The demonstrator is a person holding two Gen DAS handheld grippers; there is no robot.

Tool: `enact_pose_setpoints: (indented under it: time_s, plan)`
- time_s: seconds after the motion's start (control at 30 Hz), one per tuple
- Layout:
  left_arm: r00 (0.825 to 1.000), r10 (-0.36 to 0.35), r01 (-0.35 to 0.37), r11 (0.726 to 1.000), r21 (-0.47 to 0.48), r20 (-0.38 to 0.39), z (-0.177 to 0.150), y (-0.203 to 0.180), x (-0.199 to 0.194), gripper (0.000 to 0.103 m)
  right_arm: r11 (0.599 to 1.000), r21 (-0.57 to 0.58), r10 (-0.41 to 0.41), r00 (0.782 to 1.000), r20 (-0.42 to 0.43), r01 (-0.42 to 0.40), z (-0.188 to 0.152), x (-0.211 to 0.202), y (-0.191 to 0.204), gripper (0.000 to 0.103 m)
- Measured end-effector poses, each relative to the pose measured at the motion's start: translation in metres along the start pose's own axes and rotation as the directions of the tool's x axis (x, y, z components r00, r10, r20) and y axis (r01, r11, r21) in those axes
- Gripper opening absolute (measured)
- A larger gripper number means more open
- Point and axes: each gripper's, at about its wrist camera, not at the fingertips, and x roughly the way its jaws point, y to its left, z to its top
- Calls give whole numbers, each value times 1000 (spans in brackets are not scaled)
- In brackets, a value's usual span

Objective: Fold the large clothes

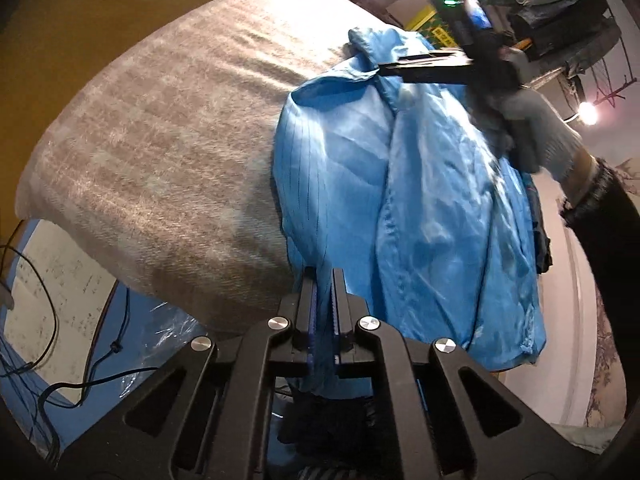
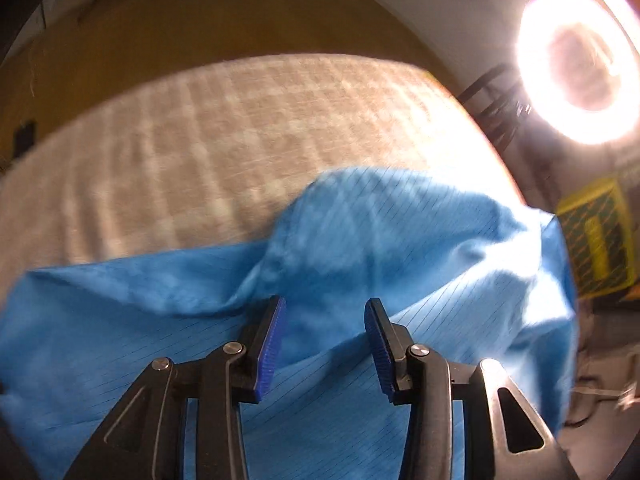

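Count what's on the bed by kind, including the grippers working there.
Blue garment: 1
Beige checked blanket: 1
Grippers: 2, the left gripper shut on the garment, the right gripper open over it
Total: 4

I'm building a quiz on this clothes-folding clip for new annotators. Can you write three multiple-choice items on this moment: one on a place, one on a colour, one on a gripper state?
1. Where does the garment lie?
A. on the beige checked blanket
B. in a basket
C. on a hanger

2. What colour is the garment?
A. red
B. light blue
C. white

3. How do the grippers stand?
A. both open
B. both shut on cloth
C. left shut on cloth, right open

Answers:
1 A: the garment spreads over the checked blanket.
2 B: its fabric is light blue with thin dark lines.
3 C: the left gripper pinches the garment's edge, while the right gripper shows a wide gap above the cloth.
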Motion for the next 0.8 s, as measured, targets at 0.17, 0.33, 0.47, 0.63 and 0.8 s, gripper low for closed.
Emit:
enact_pose_setpoints:
  time_s: [0.17,0.33,0.47,0.63,0.8]
  plan:
    - [1000,14,-14,999,29,14,-3,-7,-6,3,998,-37,-52,999,6,52,18,10,-5,50]
    - [1000,8,-8,1000,-10,11,-2,3,-7,3,988,-120,99,995,5,-97,5,-10,-4,68]
    - [1000,3,-3,1000,-24,8,-2,6,-6,3,979,-83,189,981,46,-185,5,-20,-9,66]
    - [1000,18,-18,1000,7,7,-2,-1,-3,3,932,232,274,960,59,-280,30,-2,-49,62]
    - [1000,17,-17,1000,10,3,-2,-1,-2,3,968,208,157,984,-80,-138,54,25,-27,48]
